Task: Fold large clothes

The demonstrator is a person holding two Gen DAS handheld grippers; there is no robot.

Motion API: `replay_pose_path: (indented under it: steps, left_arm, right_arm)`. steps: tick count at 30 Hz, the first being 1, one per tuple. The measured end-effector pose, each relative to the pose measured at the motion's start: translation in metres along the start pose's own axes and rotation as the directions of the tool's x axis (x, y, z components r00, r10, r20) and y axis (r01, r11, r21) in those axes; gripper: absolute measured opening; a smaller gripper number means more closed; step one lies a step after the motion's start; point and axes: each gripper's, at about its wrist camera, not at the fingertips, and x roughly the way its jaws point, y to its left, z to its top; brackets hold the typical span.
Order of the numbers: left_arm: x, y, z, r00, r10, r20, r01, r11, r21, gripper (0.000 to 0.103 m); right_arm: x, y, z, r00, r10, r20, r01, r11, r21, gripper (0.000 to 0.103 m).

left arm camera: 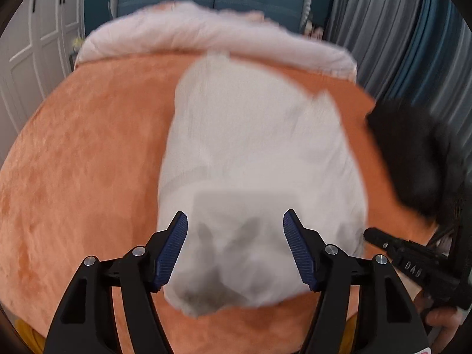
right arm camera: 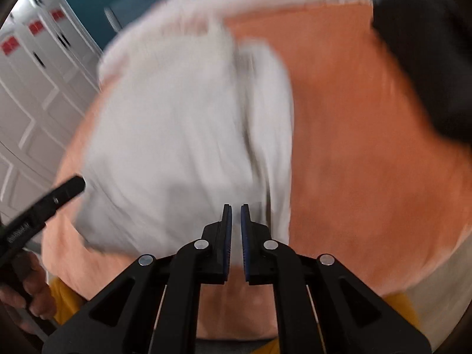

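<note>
A large white garment point(left arm camera: 250, 153) lies lengthwise on an orange bedcover point(left arm camera: 88, 162), with its near end bunched. My left gripper point(left arm camera: 235, 218) is open and empty, its jaws wide apart above that near end. In the right wrist view the same garment point(right arm camera: 177, 135) lies left of centre with a fold along its right side. My right gripper point(right arm camera: 236, 211) is shut with nothing between its pads, just above the garment's near edge. The right gripper also shows in the left wrist view point(left arm camera: 368, 231), beside the garment's near right edge. Both views are blurred.
A dark fluffy item point(left arm camera: 413, 153) lies at the bed's right edge, also in the right wrist view point(right arm camera: 427, 59). A pale pink blanket point(left arm camera: 206, 35) lies across the far end. White cupboard doors point(right arm camera: 35, 88) stand to the left, grey-blue curtains point(left arm camera: 413, 29) to the right.
</note>
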Motion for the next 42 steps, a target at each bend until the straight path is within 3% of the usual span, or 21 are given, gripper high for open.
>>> replay_pose_path:
  steps: [3,7,9,11,15,18,20,21,22,24,25,29,31,35,40,42]
  left_arm:
    - [0.007,-0.006,0.029,1.000,-0.005,0.021,0.005,1.000,0.005,0.065]
    - [0.046,-0.009,0.039,0.998,0.013,-0.055,-0.012,1.000,0.006,0.065]
    - [0.066,-0.005,0.031,0.994,0.019,-0.105,-0.021,1.000,-0.014,0.065]
    - [0.071,-0.010,0.022,0.995,0.061,-0.078,-0.058,0.997,0.043,0.067]
    - [0.081,-0.025,0.012,0.992,0.114,-0.058,-0.105,0.984,0.143,0.071]
    - [0.081,-0.026,0.012,0.990,0.130,-0.049,-0.121,0.981,0.151,0.073]
    - [0.078,-0.023,0.014,0.991,0.122,-0.052,-0.114,0.983,0.146,0.074]
    - [0.077,-0.022,0.014,0.991,0.119,-0.054,-0.110,0.983,0.145,0.074]
    - [0.076,-0.020,0.015,0.992,0.113,-0.056,-0.104,0.984,0.143,0.075]
    - [0.075,-0.019,0.016,0.993,0.108,-0.057,-0.099,0.986,0.138,0.075]
    - [0.074,-0.018,0.016,0.993,0.107,-0.056,-0.099,0.986,0.135,0.075]
    - [0.069,-0.021,0.016,0.992,0.114,-0.062,-0.106,0.988,0.116,0.075]
    - [0.063,-0.018,0.016,0.991,0.110,-0.072,-0.103,0.990,0.093,0.076]
    - [0.048,-0.007,0.015,0.991,0.117,-0.067,-0.113,0.992,0.053,0.076]
    - [0.026,0.042,0.023,0.998,0.032,-0.062,-0.039,0.992,-0.122,0.078]
    - [0.027,0.061,0.025,0.997,0.014,-0.076,-0.028,0.983,-0.183,0.078]
  right_arm:
    - [0.002,0.005,0.043,0.999,0.020,0.046,-0.019,1.000,-0.011,0.006]
    - [0.045,0.006,0.070,1.000,0.018,-0.026,-0.018,1.000,-0.018,0.006]
    - [0.069,0.005,0.067,0.997,0.013,-0.081,-0.015,1.000,-0.016,0.006]
    - [0.092,0.004,0.061,0.991,0.033,-0.131,-0.033,0.999,-0.002,0.003]
    - [0.116,-0.013,0.051,0.986,0.111,-0.124,-0.099,0.991,0.095,0.001]
    - [0.109,-0.014,0.053,0.987,0.106,-0.122,-0.094,0.991,0.100,0.002]
    - [0.088,-0.016,0.056,0.991,0.104,-0.083,-0.095,0.990,0.102,0.006]
    - [0.078,-0.018,0.054,0.992,0.108,-0.058,-0.101,0.989,0.113,0.016]
    - [0.066,-0.020,0.050,0.995,0.099,-0.028,-0.095,0.987,0.128,0.035]
    - [0.043,-0.031,0.039,0.997,0.067,0.040,-0.073,0.981,0.178,0.061]
    - [0.039,-0.035,0.035,0.997,0.059,0.048,-0.067,0.978,0.197,0.065]
    - [0.072,-0.045,0.019,0.991,0.093,-0.098,-0.070,0.975,0.211,0.067]
    - [0.086,-0.045,0.014,0.986,0.101,-0.130,-0.070,0.972,0.225,0.069]
    - [0.090,-0.039,0.014,0.988,0.096,-0.122,-0.065,0.970,0.234,0.073]
    - [0.074,-0.027,0.021,0.990,0.104,-0.096,-0.082,0.975,0.209,0.074]
    - [0.059,-0.025,0.026,0.999,0.045,-0.030,-0.038,0.977,0.211,0.068]
